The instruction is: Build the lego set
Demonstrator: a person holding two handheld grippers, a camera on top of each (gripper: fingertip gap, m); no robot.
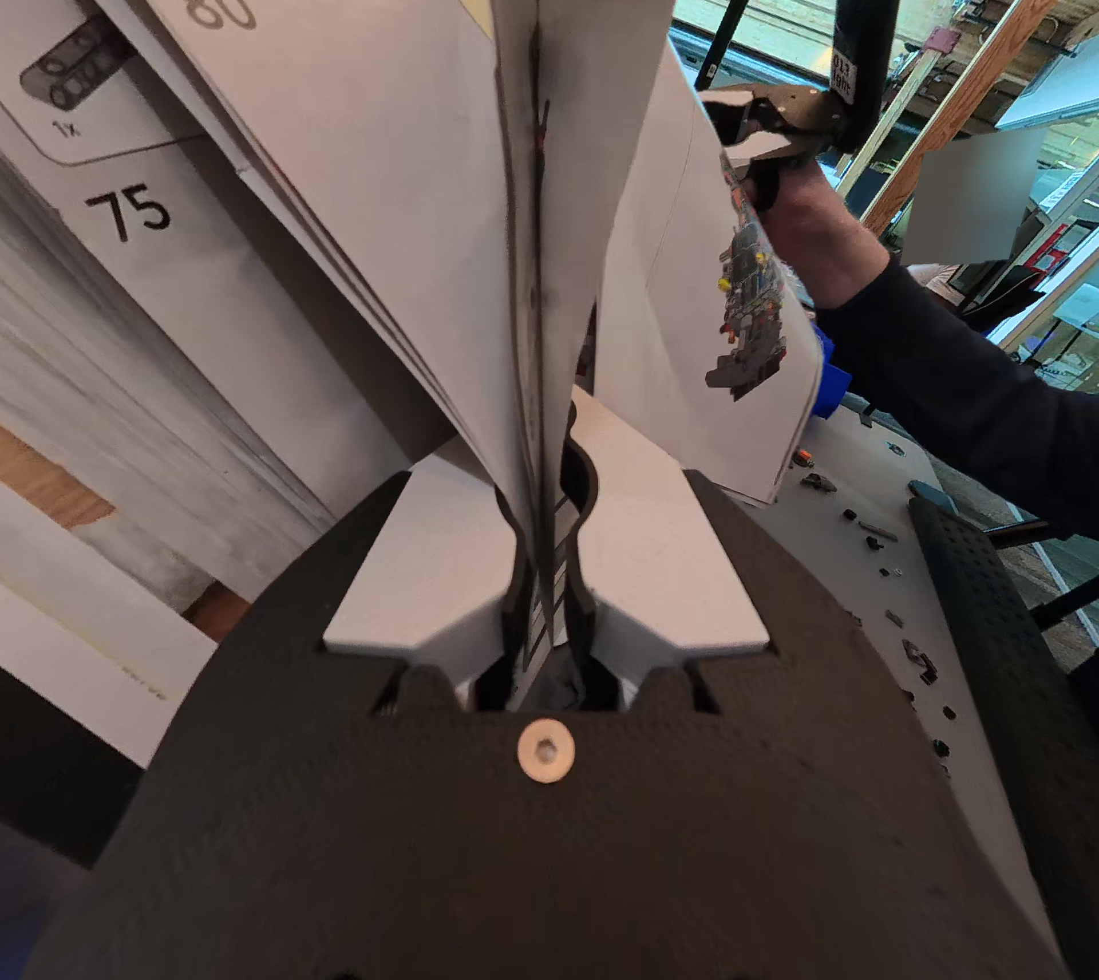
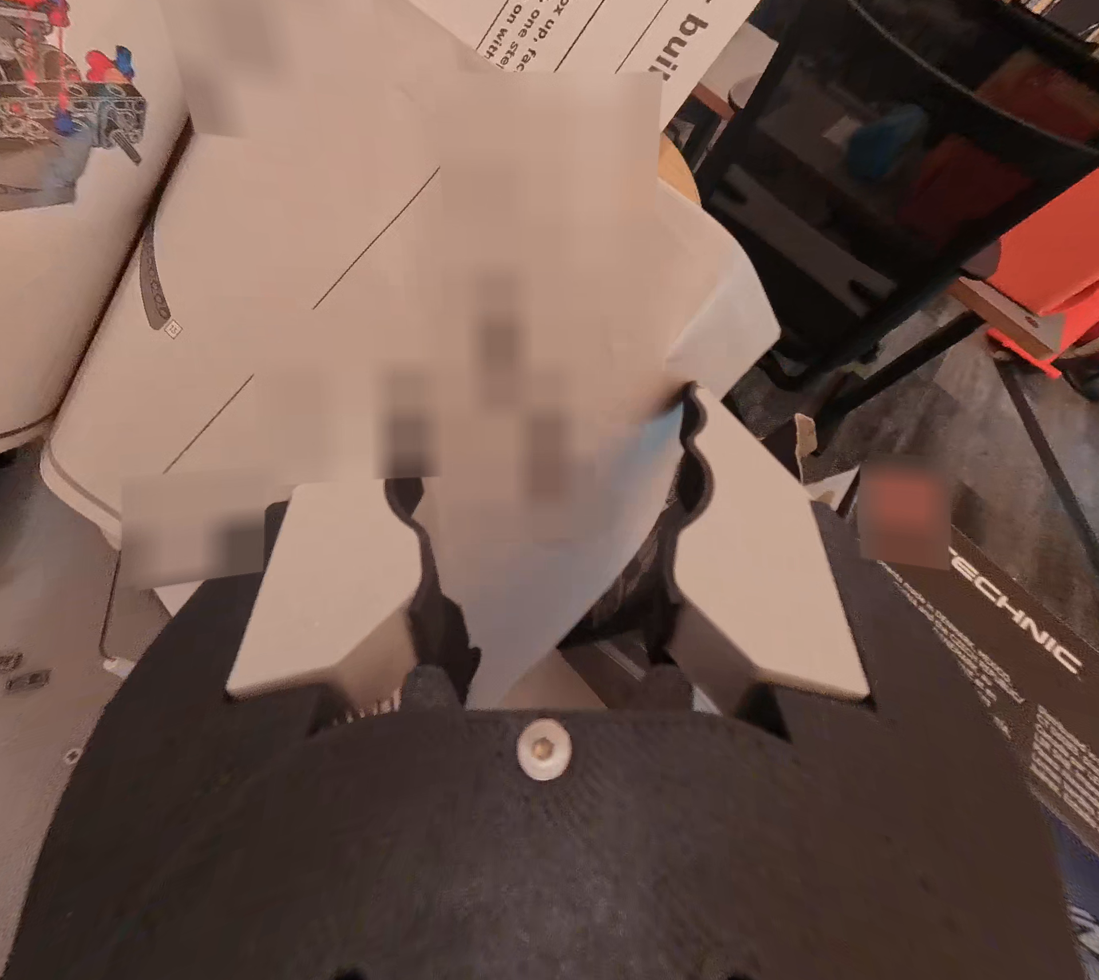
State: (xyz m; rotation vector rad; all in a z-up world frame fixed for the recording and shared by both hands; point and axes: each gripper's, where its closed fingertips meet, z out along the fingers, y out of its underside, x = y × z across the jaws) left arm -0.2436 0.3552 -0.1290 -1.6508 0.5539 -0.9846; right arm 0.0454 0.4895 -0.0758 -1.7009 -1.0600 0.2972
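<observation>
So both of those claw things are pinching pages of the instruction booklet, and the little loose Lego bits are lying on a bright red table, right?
Not quite: the table is white, not red, as the left wrist view shows, with the small dark pieces scattered on it. The rest holds: the left gripper and right gripper each pinch pages of the booklet.

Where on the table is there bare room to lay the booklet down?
Little shows. In the left wrist view, the table has a bare strip between the booklet and the scattered small pieces. Toward the chair it is crowded with pieces. The booklet hides the rest.
</observation>
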